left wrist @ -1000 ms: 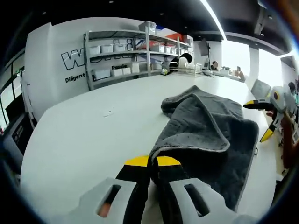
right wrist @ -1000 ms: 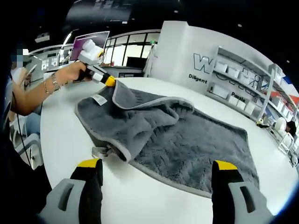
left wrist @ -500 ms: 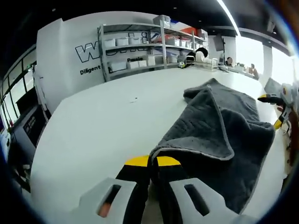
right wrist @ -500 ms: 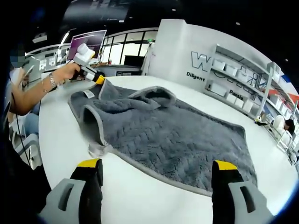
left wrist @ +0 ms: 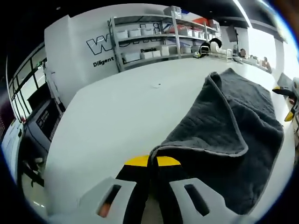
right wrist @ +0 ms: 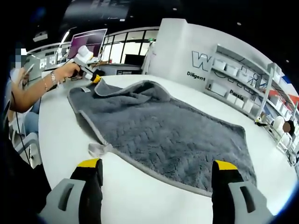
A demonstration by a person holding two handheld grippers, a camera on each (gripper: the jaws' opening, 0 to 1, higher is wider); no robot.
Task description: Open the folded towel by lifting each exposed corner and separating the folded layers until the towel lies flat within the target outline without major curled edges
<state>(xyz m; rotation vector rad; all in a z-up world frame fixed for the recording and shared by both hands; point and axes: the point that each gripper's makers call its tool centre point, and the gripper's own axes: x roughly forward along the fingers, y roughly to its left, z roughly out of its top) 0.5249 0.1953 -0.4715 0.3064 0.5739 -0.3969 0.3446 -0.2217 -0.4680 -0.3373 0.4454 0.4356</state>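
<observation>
Towel point(right wrist: 173, 135) is grey with a pale hem, spread on the white table point(right wrist: 70, 140) ahead of the right gripper point(right wrist: 156, 186). In the right gripper view its long axis runs from the far left corner toward the near right. Most of it lies flat. One layer at the far left end is folded over, with a raised curl along that fold. A small tab of hem sticks out at the near edge, just ahead of the right gripper's left jaw.

Left gripper point(left wrist: 152, 162): jaws closed tight on the towel point(left wrist: 229, 126) corner, hem pinched right at the yellow tips. From there the cloth drapes away forward and right, and a fold ridge runs straight away from the tool. In the right gripper view the left gripper point(right wrist: 96, 78) sits at the far left corner, held by the person's hand point(right wrist: 70, 71).

Right gripper: jaws spread wide, nothing between them, just short of the towel's near edge, not touching it.

Beyond the table: shelving point(left wrist: 154, 39) with bins against a white wall with lettering.
</observation>
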